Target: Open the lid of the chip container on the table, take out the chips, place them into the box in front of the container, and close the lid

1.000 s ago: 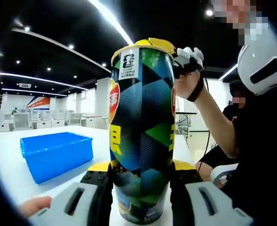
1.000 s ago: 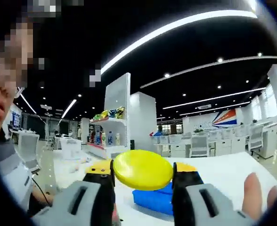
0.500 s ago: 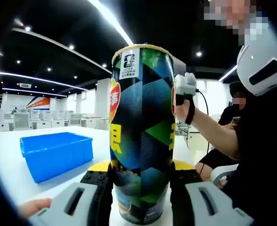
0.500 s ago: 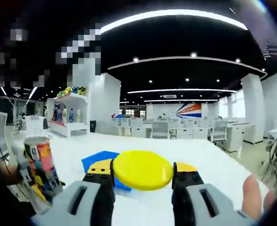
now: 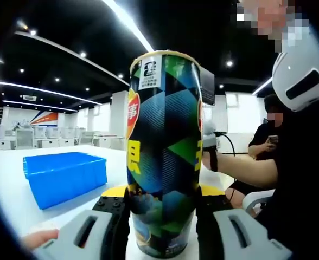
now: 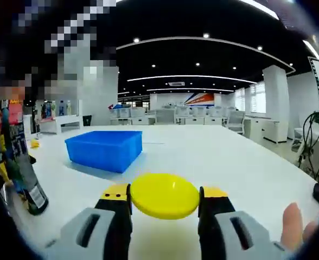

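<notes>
On the table: chip container (image 5: 162,146), upright, its top rim bare; blue box (image 6: 105,149) near it, well apart from your right jaws.
Left hand-held gripper (image 5: 162,216): your jaws close on the lower body of the chip container, one on each side, steadying it on the table (image 6: 219,162).
Right hand-held gripper (image 6: 165,208): your jaws pinch the yellow lid (image 6: 165,195) by its edges, flat, low over bare table.
Container as seen from the right gripper view: at the far left edge, standing, just beside your left jaws.
Box contents: cannot tell; the interior is hidden behind its near wall.
Done, by the look of it: lid off the container.
Left, as you should judge it: set the lid aside, draw out the chips, place them in the box, refit the lid.
Caution: the container is tall and narrow; keep your left hold firm.
</notes>
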